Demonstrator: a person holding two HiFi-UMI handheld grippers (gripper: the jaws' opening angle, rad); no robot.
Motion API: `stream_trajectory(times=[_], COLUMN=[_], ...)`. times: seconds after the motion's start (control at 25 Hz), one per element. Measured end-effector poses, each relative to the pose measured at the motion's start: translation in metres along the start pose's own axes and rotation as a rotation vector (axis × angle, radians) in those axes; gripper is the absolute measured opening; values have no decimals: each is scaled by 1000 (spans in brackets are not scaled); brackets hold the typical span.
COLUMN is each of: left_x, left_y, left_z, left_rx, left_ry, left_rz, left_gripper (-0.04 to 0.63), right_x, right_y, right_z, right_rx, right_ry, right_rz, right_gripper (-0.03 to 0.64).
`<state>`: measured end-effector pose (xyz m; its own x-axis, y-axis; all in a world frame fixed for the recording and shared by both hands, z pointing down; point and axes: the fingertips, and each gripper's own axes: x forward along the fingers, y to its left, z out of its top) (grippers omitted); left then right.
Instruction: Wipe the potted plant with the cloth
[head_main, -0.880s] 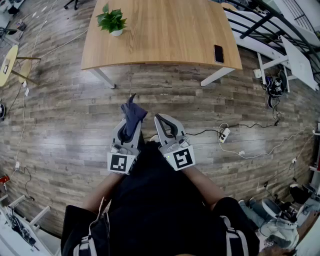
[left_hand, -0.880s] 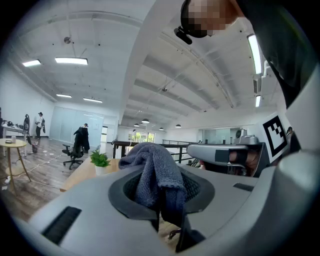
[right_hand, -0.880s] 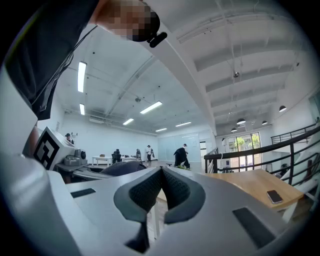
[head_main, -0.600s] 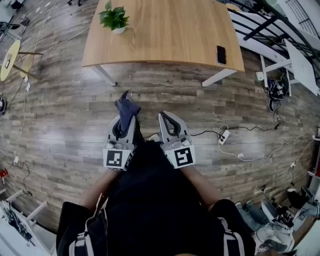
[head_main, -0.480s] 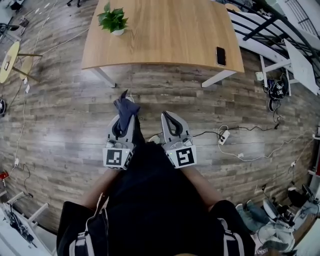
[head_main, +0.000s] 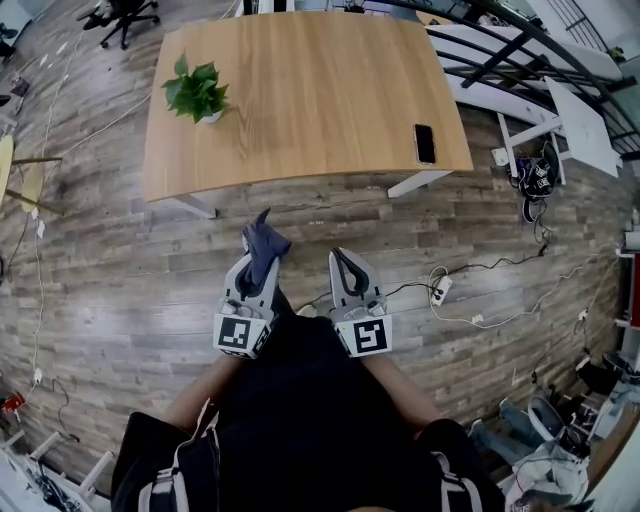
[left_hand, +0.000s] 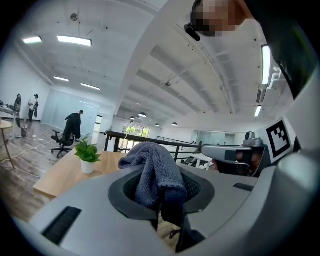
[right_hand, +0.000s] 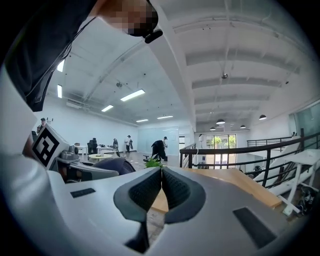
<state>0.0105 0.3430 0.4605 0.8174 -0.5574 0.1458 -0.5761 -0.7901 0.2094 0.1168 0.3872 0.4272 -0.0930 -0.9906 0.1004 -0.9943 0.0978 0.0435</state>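
Jaws of the left gripper (head_main: 252, 276) are clamped on a dark blue-grey knitted cloth (head_main: 263, 243), which bunches up out of them and pokes forward past the tips. Those of the right gripper (head_main: 338, 258) are pressed together with nothing between them. Both sit low in the centre of the head view, over grey wooden plank floor (head_main: 120, 250).

The small leafy green plant in a white pot (head_main: 197, 92) stands at the upper left of the frame, near the left end of the pale wooden table (head_main: 320, 80). It is well apart from both grippers, so I judge the wiping has not begun. A black phone (head_main: 424, 143) lies near the table's right edge.

What worries me is that the pot looks light and nothing holds it. A firm swipe with the cloth could tip it or push it towards the table's edge, and with the right jaws closed I cannot steady it. The cloth is pinched by only part of its bulk. Dragging it across leaves may pull it loose, and pressing too hard could bend or tear them.
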Motion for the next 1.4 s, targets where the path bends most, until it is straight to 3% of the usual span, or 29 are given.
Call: stream_trajectory(times=[0.24, 0.52, 0.72, 0.84, 1.08, 1.4], left_x=[43, 65, 74, 80, 81, 91], left_y=[61, 170, 231, 266, 300, 340], left_z=[20, 44, 52, 55, 50, 7], left_rx=[-7, 55, 35, 36, 37, -35], left_ry=[-14, -11, 22, -12, -5, 75], left_rz=[-45, 4, 56, 102, 130, 194], left_gripper=[112, 112, 112, 112, 112, 112], right_x=[82, 197, 255, 283, 322, 359], right_y=[-5, 18, 13, 19, 36, 23], right_z=[4, 18, 15, 19, 34, 12], right_rx=[16, 56, 64, 71, 92, 75], right_ry=[29, 56, 79, 62, 14, 67], right_rz=[-7, 58, 19, 51, 168, 202], right_gripper=[18, 18, 18, 18, 18, 20])
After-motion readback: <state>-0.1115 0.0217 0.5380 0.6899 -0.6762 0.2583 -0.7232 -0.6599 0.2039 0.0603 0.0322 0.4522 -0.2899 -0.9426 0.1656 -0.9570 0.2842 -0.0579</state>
